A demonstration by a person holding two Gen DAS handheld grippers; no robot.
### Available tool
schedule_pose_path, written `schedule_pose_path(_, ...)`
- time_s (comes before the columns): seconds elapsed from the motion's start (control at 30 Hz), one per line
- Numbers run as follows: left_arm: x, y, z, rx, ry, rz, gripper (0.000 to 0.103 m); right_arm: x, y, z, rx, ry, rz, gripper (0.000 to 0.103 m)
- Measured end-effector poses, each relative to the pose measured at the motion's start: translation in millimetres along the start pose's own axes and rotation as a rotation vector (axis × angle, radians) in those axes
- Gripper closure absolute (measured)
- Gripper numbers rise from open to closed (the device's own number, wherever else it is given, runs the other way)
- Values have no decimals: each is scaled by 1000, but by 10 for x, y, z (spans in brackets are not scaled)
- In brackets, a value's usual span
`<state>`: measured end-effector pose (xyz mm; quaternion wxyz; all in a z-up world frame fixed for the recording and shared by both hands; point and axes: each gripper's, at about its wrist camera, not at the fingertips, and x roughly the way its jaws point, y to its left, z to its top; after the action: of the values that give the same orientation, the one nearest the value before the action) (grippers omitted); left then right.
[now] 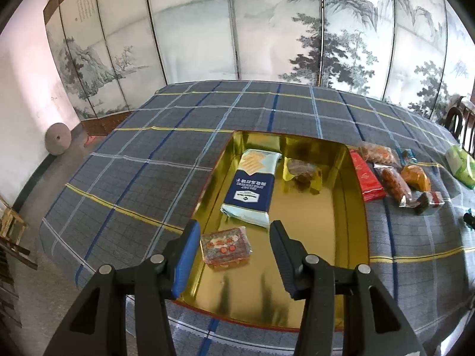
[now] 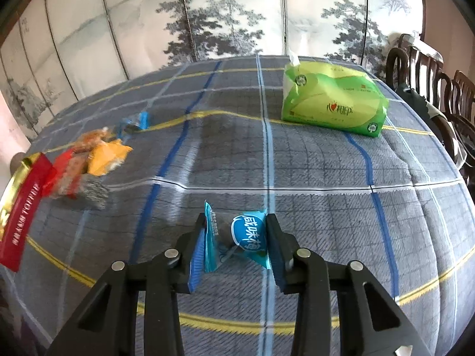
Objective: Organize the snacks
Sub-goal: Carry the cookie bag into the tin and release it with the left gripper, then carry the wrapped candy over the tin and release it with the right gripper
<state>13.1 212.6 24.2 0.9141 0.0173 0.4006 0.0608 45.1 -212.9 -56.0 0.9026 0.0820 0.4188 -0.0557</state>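
A gold tin tray [image 1: 350, 213] lies on the plaid cloth. In it are a blue and white cracker pack [image 1: 252, 190], a brown snack in clear wrap [image 1: 302, 172] and a small red-printed pastry pack [image 1: 225, 246]. My left gripper [image 1: 234, 231] is open above the pastry pack, its jaws to either side, holding nothing. My right gripper [image 2: 236, 231] is shut on a small blue plum candy packet [image 2: 248, 235] just above the cloth. Loose snacks [image 1: 392, 175] lie right of the tray; they also show blurred in the right wrist view [image 2: 89, 160].
A green tissue pack [image 2: 332, 101] lies at the far right of the table, also seen in the left wrist view [image 1: 460, 166]. A red box [image 2: 20, 216] leans by the tray edge. Dark wooden chairs [image 2: 439, 89] stand at the right. A painted folding screen [image 1: 237, 29] stands behind the table.
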Motion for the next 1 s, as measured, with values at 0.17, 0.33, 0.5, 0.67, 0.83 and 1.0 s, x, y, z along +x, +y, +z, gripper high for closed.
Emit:
schedule_pose_path(0.17,-60,-18,-31,13,6,-2,53,-227,162,70,-12,-33,58,68)
schedule_pose_path(0.33,-143,26,-80,17,-7,26,53,-387,526,123,-78,-48,137,68)
schedule_pose_path(0.5,-184,164,-131,-11,7,31,53,-530,991,156,-163,-53,257,68)
schedule_pose_path(0.67,-212,254,-200,-15,21,42,53,-626,1483,160,-222,-30,385,68)
schedule_pose_path(0.83,-228,299,-257,-8,31,47,53,-672,1917,146,-290,-13,470,68)
schedule_pose_path(1.0,-246,342,-286,-4,30,47,53,-695,2206,90,-354,9,526,68)
